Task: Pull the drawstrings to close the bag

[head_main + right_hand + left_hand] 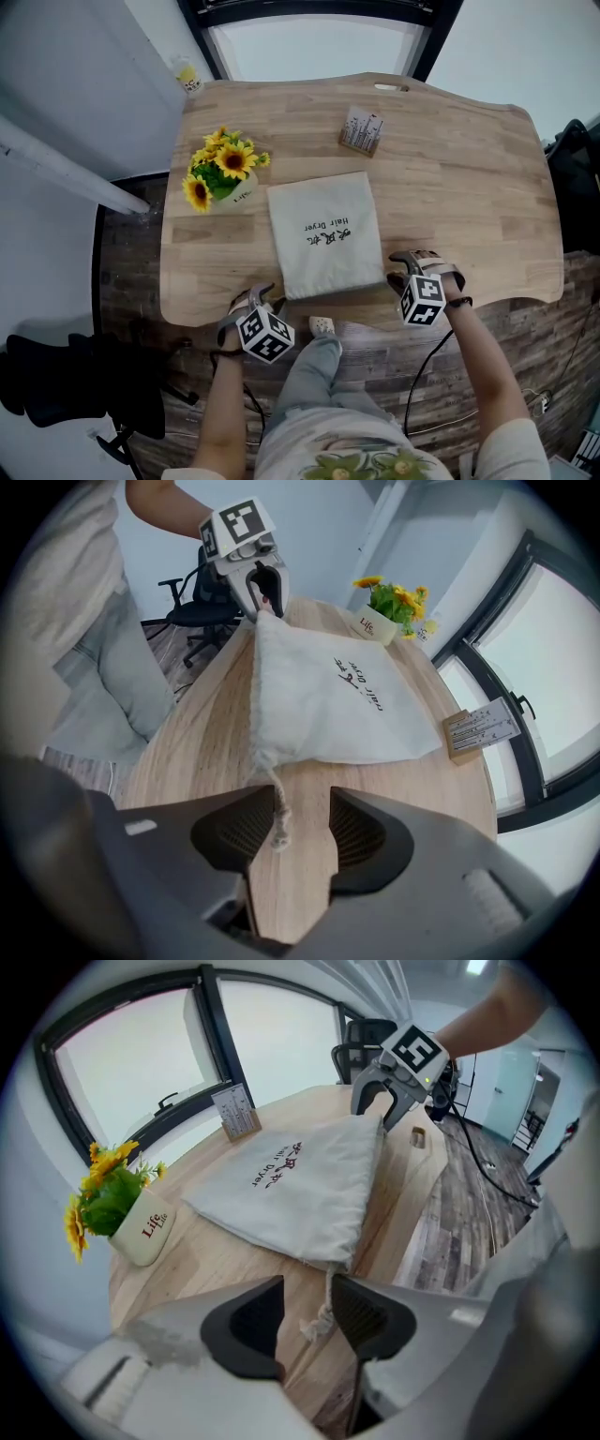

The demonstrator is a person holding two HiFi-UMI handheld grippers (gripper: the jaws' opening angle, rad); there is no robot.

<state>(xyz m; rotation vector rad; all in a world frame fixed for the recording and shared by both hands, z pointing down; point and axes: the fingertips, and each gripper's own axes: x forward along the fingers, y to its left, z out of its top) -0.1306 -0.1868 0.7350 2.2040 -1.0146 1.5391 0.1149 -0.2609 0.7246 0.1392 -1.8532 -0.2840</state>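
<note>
Left tongs (307, 1296): apart, left string (322, 1316) lying loose between the pads | Right tongs (302, 808): apart, right string (278, 822) loose between the pads | Bag (325, 232): flat on the tabletop (450, 178) near its front edge, between both tongs, strings leaving its near corners.

One bag (324, 232), one table (469, 187). Two drawstrings: one at the left end (323, 1309), one at the right end (277, 816). Two grippers: left gripper (307, 1321), right gripper (302, 832), one marker cube each, two in all. One flower pot (240, 193); blooms too bunched to count. One card stand (361, 131). One black chair (56, 389).
</note>
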